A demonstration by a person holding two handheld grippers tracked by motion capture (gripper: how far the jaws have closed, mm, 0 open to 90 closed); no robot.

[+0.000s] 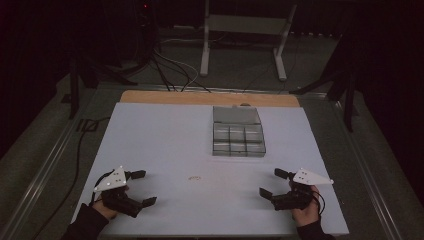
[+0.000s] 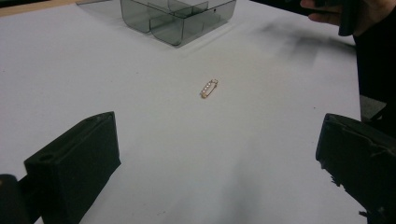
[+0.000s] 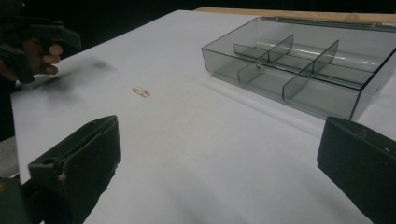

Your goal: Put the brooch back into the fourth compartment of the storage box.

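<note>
A small gold pin with pale stones (image 1: 194, 177) (image 2: 209, 88) (image 3: 140, 92) lies flat on the white table top (image 1: 165, 145), between my two grippers. Behind it stands a clear grey divided box (image 1: 238, 132) (image 2: 175, 16) (image 3: 308, 65), lid folded back, its compartments looking empty. My left gripper (image 1: 142, 188) (image 2: 219, 158) rests near the front left edge, jaws wide open with nothing between them, pointing toward the pin. My right gripper (image 1: 274, 183) (image 3: 219, 158) sits at the front right, likewise open and empty, facing the pin and the box.
A wooden strip (image 1: 210, 98) borders the table's far edge. Beyond it stand a white metal frame (image 1: 245, 35) and loose cables (image 1: 170, 70) on the dark floor. A cable (image 1: 80, 150) trails off the table's left side.
</note>
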